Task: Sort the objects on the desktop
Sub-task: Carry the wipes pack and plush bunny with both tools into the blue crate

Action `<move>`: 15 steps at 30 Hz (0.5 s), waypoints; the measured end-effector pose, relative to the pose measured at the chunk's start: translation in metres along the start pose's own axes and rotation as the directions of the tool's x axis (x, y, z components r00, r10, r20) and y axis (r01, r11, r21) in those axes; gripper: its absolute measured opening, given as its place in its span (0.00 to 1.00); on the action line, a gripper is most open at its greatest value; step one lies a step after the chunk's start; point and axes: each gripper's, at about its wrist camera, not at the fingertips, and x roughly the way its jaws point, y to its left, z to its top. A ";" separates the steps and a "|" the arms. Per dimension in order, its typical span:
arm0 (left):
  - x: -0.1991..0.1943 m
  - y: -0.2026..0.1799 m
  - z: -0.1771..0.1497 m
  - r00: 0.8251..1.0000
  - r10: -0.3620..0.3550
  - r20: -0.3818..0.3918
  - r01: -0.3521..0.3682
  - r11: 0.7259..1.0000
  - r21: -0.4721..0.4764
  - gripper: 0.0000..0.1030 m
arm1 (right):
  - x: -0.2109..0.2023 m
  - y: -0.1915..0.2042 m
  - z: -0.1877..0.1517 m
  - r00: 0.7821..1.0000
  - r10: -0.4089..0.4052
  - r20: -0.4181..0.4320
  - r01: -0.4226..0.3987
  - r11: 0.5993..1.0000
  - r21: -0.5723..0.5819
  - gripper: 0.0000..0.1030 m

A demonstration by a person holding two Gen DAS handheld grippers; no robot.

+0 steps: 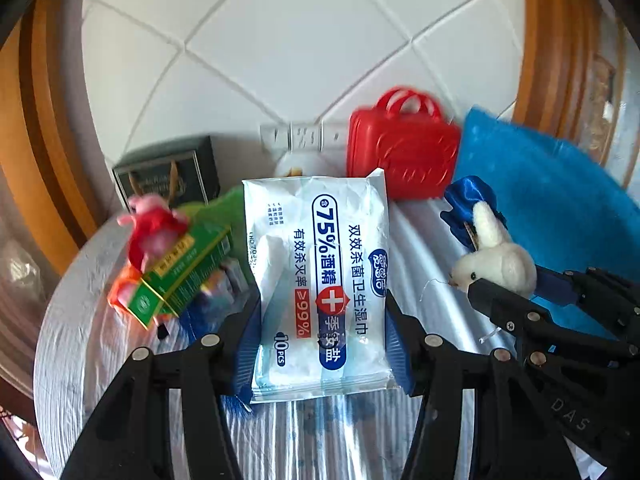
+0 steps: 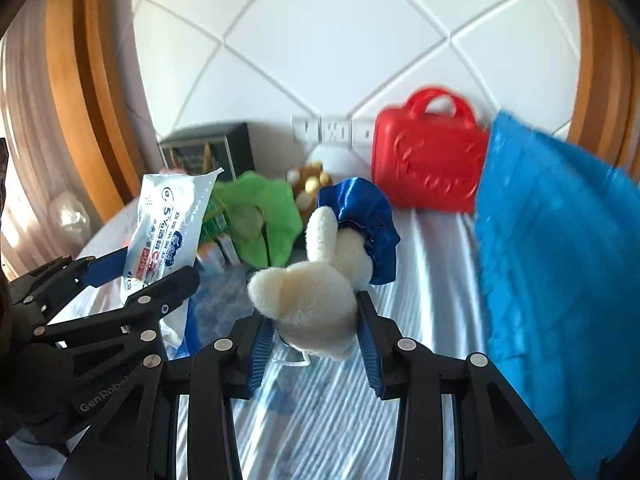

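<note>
The left gripper [image 1: 322,336] is clamped on a wipes pack [image 1: 320,276], its blue-padded fingers pressing the pack's two long edges, and the pack is held up off the table [image 1: 72,344], printed face toward the camera. The right gripper [image 2: 316,344] is closed on a white plush [image 2: 308,300], gripping its round head from both sides; the plush has a long ear standing up and a shiny blue skirt [image 2: 364,216] on the far end, and it too is lifted above the striped tabletop. From the left wrist view the right gripper shows at the right edge with the plush [image 1: 496,260] in its fingertips, just beside the pack but apart from it; from the right wrist view the left gripper [image 2: 120,272] shows at the left with the pack [image 2: 168,228] tilted between its fingers. Behind the pack, on the table's left side, lies a heap: a green box [image 1: 184,276] tilted across an orange item, a red and pink toy [image 1: 154,228] on top, and a green cloth [image 2: 260,216] beside them. A dark box [image 1: 168,172] stands at the back left against the white tiled wall [image 1: 304,40]. A red case [image 1: 402,152] with handles stands upright at the back, near the wall sockets [image 1: 300,136]. A blue cloth [image 1: 552,208] rises at the right, just beside the case.
</note>
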 end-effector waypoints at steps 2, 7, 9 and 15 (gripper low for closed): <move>-0.019 -0.003 0.007 0.999 -0.027 0.034 0.027 1.000 0.012 0.52 | -0.020 0.002 0.003 0.999 -0.021 0.030 0.021 1.000 -0.005 0.38; -0.057 -0.014 0.015 0.987 -0.107 0.118 0.102 0.994 0.045 0.52 | -0.068 0.006 0.005 0.990 -0.101 0.098 0.102 0.995 0.004 0.38; -0.063 -0.021 0.015 0.982 -0.142 0.128 0.137 0.989 0.055 0.52 | -0.084 0.003 0.002 0.983 -0.143 0.113 0.142 0.990 0.014 0.38; -0.083 -0.060 0.017 0.965 -0.224 0.136 0.208 0.971 0.121 0.52 | -0.133 -0.024 -0.010 0.959 -0.230 0.165 0.218 0.972 0.090 0.38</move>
